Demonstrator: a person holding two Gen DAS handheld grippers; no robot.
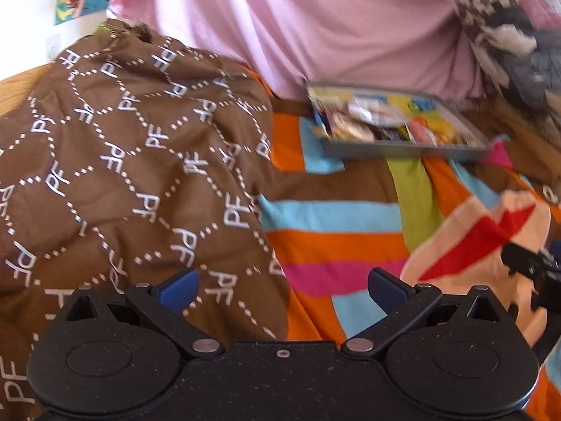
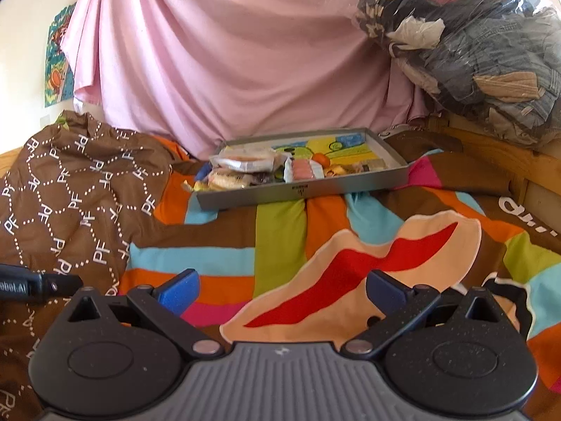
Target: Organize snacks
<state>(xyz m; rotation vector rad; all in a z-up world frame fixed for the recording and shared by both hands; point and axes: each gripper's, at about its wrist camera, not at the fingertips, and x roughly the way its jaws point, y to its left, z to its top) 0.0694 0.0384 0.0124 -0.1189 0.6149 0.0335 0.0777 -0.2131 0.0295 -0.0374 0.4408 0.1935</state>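
A shallow grey tray lies on the striped bedspread ahead, with several wrapped snacks piled in its left half and a pink packet near its middle. The left wrist view shows the same tray to the upper right, blurred. My right gripper is open with nothing between its blue fingers, well short of the tray. Over the edge of the brown quilt my left gripper is also open and empty. Each gripper's body shows at the edge of the other's view.
A rumpled brown quilt with white letters is heaped on the left. A pink sheet hangs behind the tray. A clear bag of clothes sits on the wooden bed frame at the right. The striped bedspread lies between grippers and tray.
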